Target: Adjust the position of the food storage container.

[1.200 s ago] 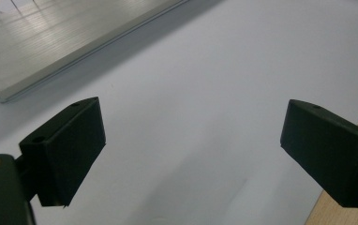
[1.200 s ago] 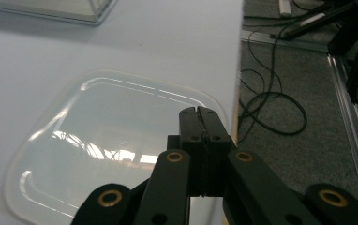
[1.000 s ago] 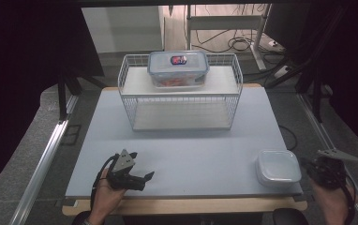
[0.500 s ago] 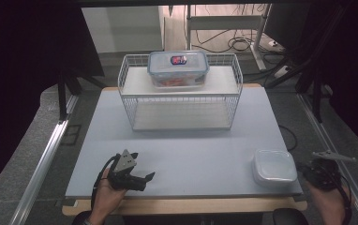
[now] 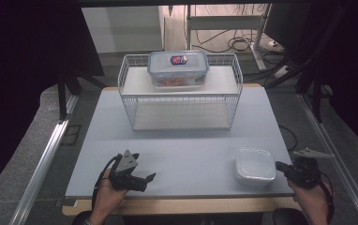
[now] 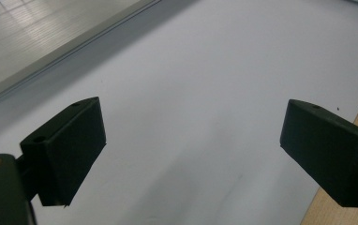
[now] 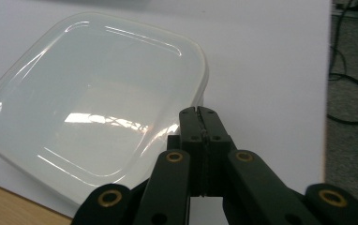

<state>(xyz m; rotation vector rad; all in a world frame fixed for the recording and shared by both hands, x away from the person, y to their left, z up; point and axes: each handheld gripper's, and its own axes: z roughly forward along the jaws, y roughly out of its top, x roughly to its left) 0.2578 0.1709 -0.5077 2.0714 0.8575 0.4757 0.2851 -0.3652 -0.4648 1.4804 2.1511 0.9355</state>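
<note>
A shallow white plastic container [image 5: 255, 165] [image 7: 93, 108] with rounded corners lies at the front right of the pale table [image 5: 186, 150]. My right gripper [image 5: 281, 167] [image 7: 199, 112] is shut, its jaws pressed flat together, and its tip sits against the container's right rim. I see nothing between the jaws. Low over the front left of the table my left gripper [image 5: 144, 171] [image 6: 191, 140] stands open, with bare tabletop between its pads.
A white wire rack [image 5: 129, 101] stands at the back middle of the table. On its top shelf sits a clear lidded box [image 5: 178, 68] with red contents. The table's wooden front edge [image 5: 182, 204] runs close by both hands. Cables lie on the floor at the right.
My right gripper has moved left, and the white container has slid left with it across the table. The left gripper has stayed where it was.
</note>
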